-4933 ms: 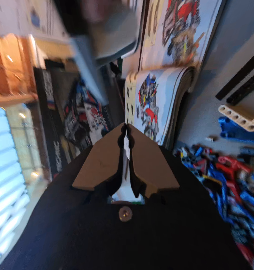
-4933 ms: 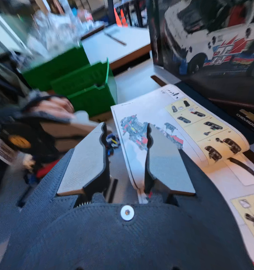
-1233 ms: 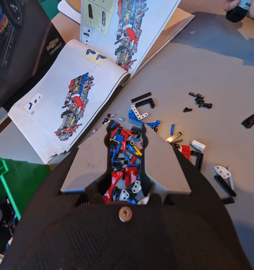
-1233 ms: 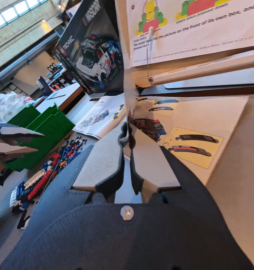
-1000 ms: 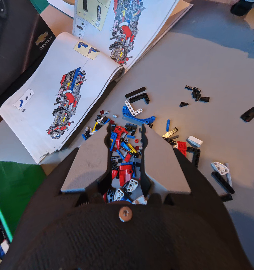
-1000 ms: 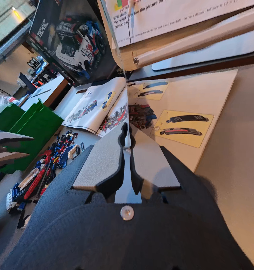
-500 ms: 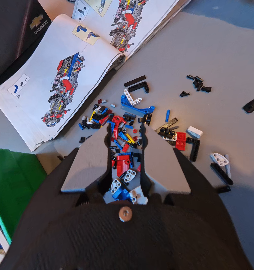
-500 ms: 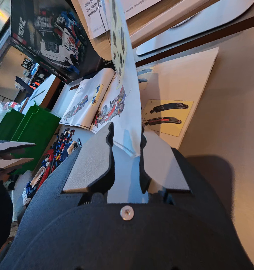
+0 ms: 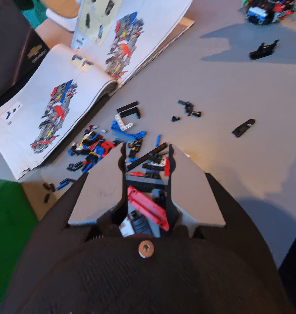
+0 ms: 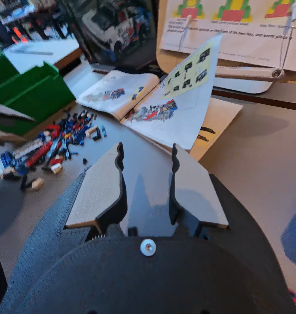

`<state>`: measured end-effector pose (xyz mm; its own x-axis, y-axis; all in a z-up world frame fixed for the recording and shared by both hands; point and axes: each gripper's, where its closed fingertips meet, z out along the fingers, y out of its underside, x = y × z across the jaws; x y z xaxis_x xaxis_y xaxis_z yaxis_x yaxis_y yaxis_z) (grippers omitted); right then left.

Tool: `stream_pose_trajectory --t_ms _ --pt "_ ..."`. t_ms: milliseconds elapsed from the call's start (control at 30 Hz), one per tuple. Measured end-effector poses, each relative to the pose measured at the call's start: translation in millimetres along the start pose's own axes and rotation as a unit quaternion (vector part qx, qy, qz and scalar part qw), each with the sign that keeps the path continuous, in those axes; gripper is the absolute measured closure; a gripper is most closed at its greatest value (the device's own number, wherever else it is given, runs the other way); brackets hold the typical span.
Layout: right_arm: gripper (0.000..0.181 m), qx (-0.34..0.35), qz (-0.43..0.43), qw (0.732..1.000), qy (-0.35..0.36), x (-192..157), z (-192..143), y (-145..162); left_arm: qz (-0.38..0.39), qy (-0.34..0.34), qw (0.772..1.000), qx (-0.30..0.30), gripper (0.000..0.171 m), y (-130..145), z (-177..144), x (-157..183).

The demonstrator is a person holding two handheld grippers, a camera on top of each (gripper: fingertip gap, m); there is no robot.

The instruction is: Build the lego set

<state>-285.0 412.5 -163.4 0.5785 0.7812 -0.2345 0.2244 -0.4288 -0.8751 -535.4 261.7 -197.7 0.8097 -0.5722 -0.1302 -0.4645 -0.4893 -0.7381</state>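
A pile of loose lego pieces (image 9: pixel 99 149), red, blue, black and white, lies on the grey table (image 9: pixel 220 88). My left gripper (image 9: pixel 146 147) is open and empty, hovering over the near end of the pile, with a red beam (image 9: pixel 147 205) showing between its fingers. The open instruction booklet (image 9: pixel 58 95) lies at the far left. My right gripper (image 10: pixel 147 147) is open and empty above bare table, just short of the booklet (image 10: pixel 160 129). One page (image 10: pixel 193 79) stands curled up, free of the jaws. A partly built model (image 9: pixel 266 10) sits far right.
A green bin (image 9: pixel 7 212) stands left of the pile and also shows in the right wrist view (image 10: pixel 30 95). The dark set box (image 10: pixel 118 30) and a board holding a printed sheet (image 10: pixel 228 34) stand behind the booklet. Stray black pieces (image 9: pixel 244 126) lie to the right. Across from one pair of fingers to the other is roughly 30 centimeters.
My right gripper has opened, let go of the booklet page and drawn back from it. My left gripper stayed open and shifted along the pile toward its near, right end.
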Motion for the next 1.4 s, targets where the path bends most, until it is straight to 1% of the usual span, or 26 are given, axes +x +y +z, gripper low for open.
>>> stream_pose_trajectory --t_ms 100,133,200,267,367,500,633,767,867,933,1000,1100,1200,1233,1333,1400 --pt "0.128 -0.064 -0.057 0.996 0.028 -5 -16 44 0.013 0.031 0.999 0.013 0.125 -3 11 41" --pt "0.129 -0.075 -0.069 0.994 0.039 -4 -21 57 0.013 0.043 0.999 0.015 0.126 -3 17 54" --pt "0.13 -0.08 -0.077 0.993 0.038 -11 -29 75 0.006 0.07 0.997 0.017 0.125 0 27 78" --pt "0.13 -0.083 -0.075 0.993 0.034 -18 -36 90 -0.019 0.102 0.994 0.024 0.124 -1 36 105" --pt "0.129 -0.093 -0.079 0.992 0.03 -26 -42 111 -0.054 0.151 0.986 0.044 0.118 -5 44 148" --pt "0.131 -0.092 -0.083 0.992 0.013 -37 -48 129 -0.042 0.115 0.988 0.097 0.116 -11 45 172" --pt "0.135 -0.096 -0.095 0.991 0.014 -40 -50 143 -0.017 0.087 0.985 0.15 0.118 -12 37 188" --pt "0.137 -0.106 -0.111 0.988 0.028 -40 -48 154 0.049 0.057 0.98 0.183 0.123 -19 31 195" --pt "0.141 -0.118 -0.136 0.982 0.059 -32 -49 161 0.071 0.066 0.98 0.176 0.123 -19 35 201" --pt "0.142 -0.129 -0.145 0.978 0.08 -24 -52 167 0.07 0.071 0.979 0.178 0.123 -21 37 200" --pt "0.141 -0.132 -0.142 0.977 0.085 -22 -55 170 0.061 0.09 0.978 0.179 0.123 -22 38 200" --pt "0.141 -0.115 -0.14 0.98 0.086 -21 -58 163 0.05 0.113 0.974 0.188 0.125 -26 38 201" --pt "0.136 -0.129 -0.143 0.978 0.08 -16 -50 161 0.053 0.121 0.972 0.196 0.126 -31 40 201" --pt "0.137 -0.137 -0.149 0.977 0.074 -16 -46 162 0.056 0.121 0.971 0.198 0.127 -32 41 201" --pt "0.145 -0.142 -0.165 0.974 0.064 -15 -37 163 0.066 0.113 0.97 0.207 0.129 -36 42 200" --pt "0.159 -0.151 -0.166 0.974 0.042 -20 -34 167 0.067 0.102 0.97 0.211 0.129 -38 43 197"
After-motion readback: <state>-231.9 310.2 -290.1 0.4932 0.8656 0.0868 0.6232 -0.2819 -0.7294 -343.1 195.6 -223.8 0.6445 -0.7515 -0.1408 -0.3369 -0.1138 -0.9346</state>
